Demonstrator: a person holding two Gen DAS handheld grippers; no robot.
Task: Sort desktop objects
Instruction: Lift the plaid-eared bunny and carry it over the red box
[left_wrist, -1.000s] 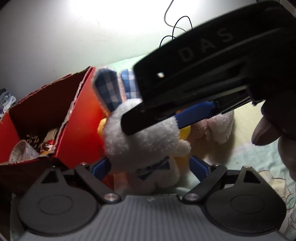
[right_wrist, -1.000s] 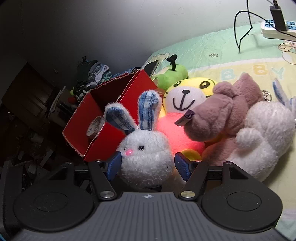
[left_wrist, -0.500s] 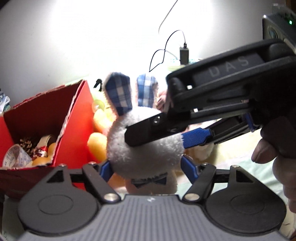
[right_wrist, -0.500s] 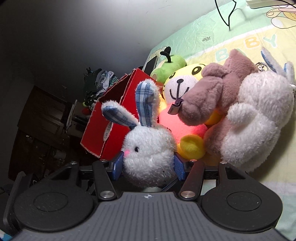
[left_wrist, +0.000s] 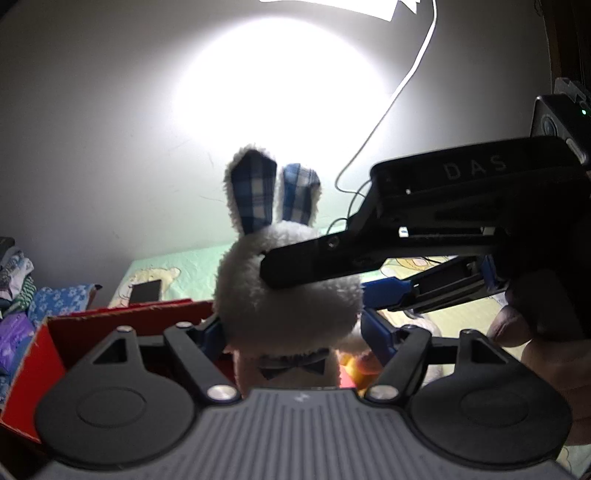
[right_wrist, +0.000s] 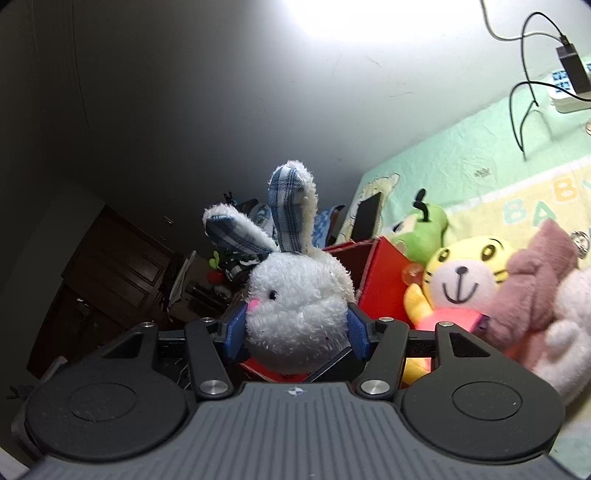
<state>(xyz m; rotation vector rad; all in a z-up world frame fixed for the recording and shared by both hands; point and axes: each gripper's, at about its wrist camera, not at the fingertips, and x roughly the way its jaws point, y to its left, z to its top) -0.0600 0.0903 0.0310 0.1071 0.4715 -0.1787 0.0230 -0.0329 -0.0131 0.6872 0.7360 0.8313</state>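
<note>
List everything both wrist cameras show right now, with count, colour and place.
Plush rabbit: one, white with blue-checked ears, lifted, gripped at the head.
Box: one, red, open, behind the rabbit.
Apple plush: one, green, beyond the box.
Tiger plush: one, yellow, right of the box.
Brown plush: one, against the tiger.
Phone: one, dark, on the green mat.
Power strip: one, white, far right.
Right gripper: jaws on the rabbit's head.
Left gripper: jaws on the rabbit too.

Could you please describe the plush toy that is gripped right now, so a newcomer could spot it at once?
Start at the red cardboard box beside the pile of plush toys. Above its edge, the white rabbit is pinched by both grippers. Only it has blue checked ears and a pink nose.
</note>
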